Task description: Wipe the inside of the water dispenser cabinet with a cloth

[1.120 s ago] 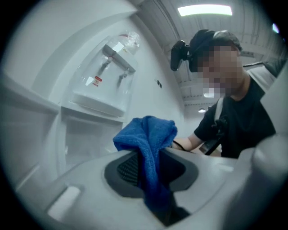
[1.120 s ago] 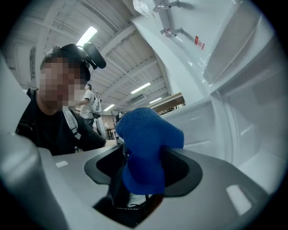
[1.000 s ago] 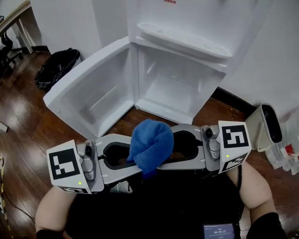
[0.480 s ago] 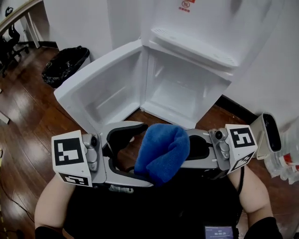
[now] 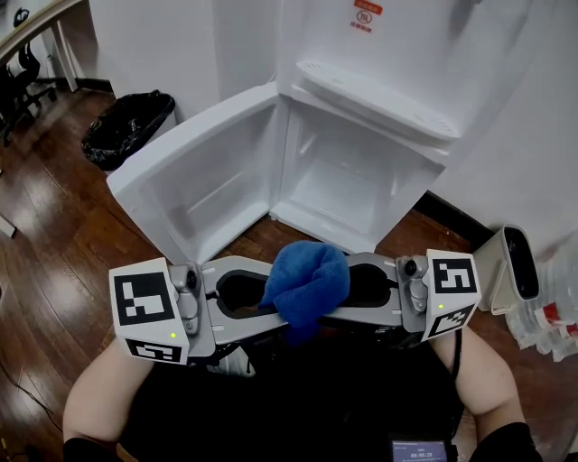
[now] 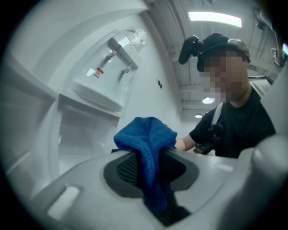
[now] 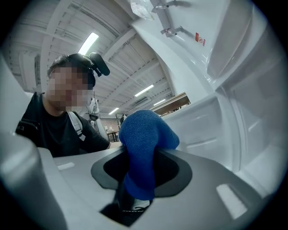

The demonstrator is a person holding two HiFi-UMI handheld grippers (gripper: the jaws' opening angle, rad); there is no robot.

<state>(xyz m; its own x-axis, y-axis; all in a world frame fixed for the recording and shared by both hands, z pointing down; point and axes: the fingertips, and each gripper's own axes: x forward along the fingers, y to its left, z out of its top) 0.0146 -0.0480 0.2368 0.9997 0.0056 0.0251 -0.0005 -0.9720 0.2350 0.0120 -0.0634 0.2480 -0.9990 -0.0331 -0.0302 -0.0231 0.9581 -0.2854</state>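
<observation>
- left gripper: level, tips toward the right one, jaws just closed onto cloth
- right gripper: level, jaws just eased wider, pads gripping same cloth

Water dispenser: red sticker on its front, print too small to read. Left claw's cube, right claw's cube: black-and-white square markers, no lettering. Chest screen: digits illegible.

1. Floor: dark wood boards, spread before you.
2. Water dispenser: white, straight ahead of you, cabinet door swung open.
3. Black bag: your upper left, near the wall.
4. White unit: your right, dark-panelled.
</observation>
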